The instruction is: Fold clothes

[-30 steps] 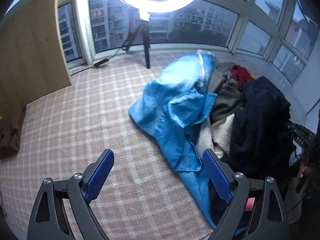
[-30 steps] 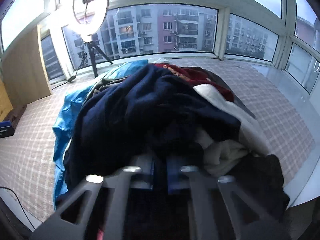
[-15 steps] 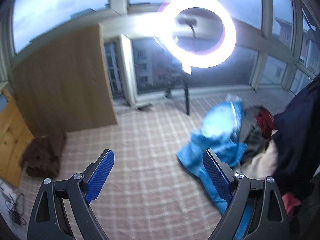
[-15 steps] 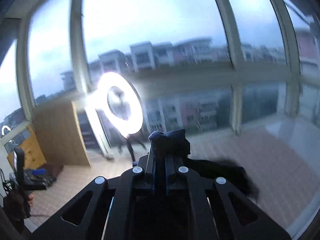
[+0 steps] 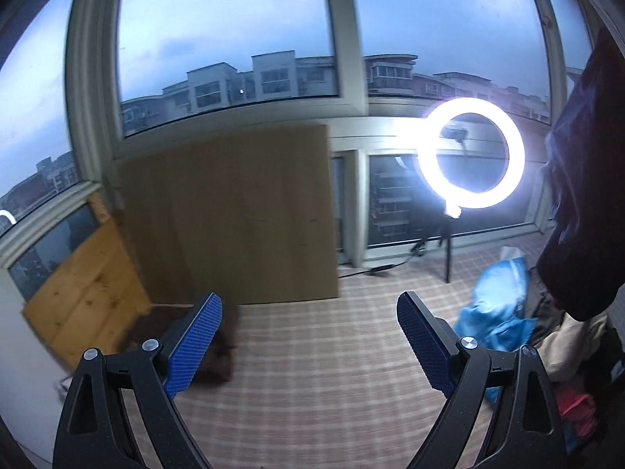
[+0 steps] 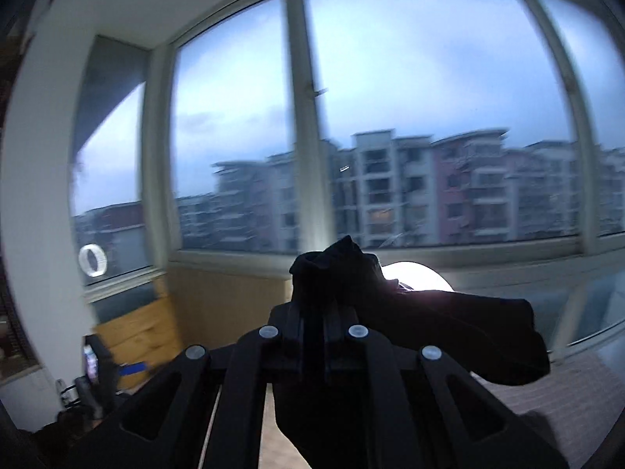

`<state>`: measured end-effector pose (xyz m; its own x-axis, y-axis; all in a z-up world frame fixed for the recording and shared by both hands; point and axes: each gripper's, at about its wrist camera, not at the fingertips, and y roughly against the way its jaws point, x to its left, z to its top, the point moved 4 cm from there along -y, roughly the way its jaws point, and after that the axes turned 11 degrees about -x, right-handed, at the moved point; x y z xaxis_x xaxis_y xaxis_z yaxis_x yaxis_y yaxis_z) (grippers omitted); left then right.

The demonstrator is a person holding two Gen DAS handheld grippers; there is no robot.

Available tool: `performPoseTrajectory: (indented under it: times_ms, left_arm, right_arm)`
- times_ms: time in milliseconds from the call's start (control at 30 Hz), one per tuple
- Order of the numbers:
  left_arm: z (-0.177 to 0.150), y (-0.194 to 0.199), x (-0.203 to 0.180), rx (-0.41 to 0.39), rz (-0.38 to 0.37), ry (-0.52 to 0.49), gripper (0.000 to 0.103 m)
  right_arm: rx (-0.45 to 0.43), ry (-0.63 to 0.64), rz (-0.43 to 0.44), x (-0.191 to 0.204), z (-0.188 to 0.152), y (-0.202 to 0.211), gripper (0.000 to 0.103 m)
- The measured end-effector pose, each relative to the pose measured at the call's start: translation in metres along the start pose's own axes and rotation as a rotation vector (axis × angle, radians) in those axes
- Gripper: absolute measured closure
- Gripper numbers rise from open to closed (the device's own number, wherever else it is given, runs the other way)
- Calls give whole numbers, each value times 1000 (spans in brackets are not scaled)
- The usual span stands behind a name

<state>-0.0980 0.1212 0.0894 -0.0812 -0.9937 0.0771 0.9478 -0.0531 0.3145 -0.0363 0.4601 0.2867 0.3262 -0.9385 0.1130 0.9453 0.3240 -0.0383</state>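
Observation:
My right gripper [image 6: 314, 312] is shut on a dark navy garment [image 6: 449, 328] and holds it high in the air; the cloth bunches over the fingers and droops to the right. The same garment [image 5: 582, 195] hangs at the right edge of the left wrist view. My left gripper [image 5: 308, 328] is open and empty, its blue pads [image 5: 195, 342] spread wide above the checked surface [image 5: 312, 371]. A pile of clothes lies at the right, with a bright blue garment [image 5: 496, 305], a cream piece [image 5: 566, 344] and a red piece [image 5: 574, 410].
A lit ring light on a tripod [image 5: 470, 164] stands by the windows. A tall wooden board [image 5: 234, 215] and a pine panel [image 5: 86, 293] lean at the left. A brown garment [image 5: 218, 359] lies behind my left finger. Large windows [image 6: 390, 117] surround the space.
My right gripper has lifted the navy garment off the pile and raised it high. My left gripper has tilted up and swung left, away from the pile, still open.

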Motion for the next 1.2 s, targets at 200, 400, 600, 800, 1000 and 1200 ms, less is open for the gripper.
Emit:
performPoseTrajectory:
  times_ms: [200, 400, 600, 800, 1000, 1200]
  left_arm:
    - [-37, -18, 37, 87, -8, -74, 4]
    - [-110, -60, 10, 272, -155, -111, 4]
    - [-182, -101, -24, 449, -230, -119, 4]
    - [-205, -135, -39, 508, -181, -158, 6]
    - [-204, -133, -22, 511, -151, -147, 7]
    - [-190, -131, 6, 488, -119, -152, 7]
  right_arm:
    - [476, -22, 23, 37, -150, -68, 55]
    - [756, -66, -197, -20, -309, -53, 54]
    - [924, -116, -236, -48, -407, -60, 54]
    - [922, -225, -83, -23, -427, -98, 53]
    - [866, -195, -53, -14, -401, -73, 81]
    - [811, -165, -24, -5, -374, -49, 94]
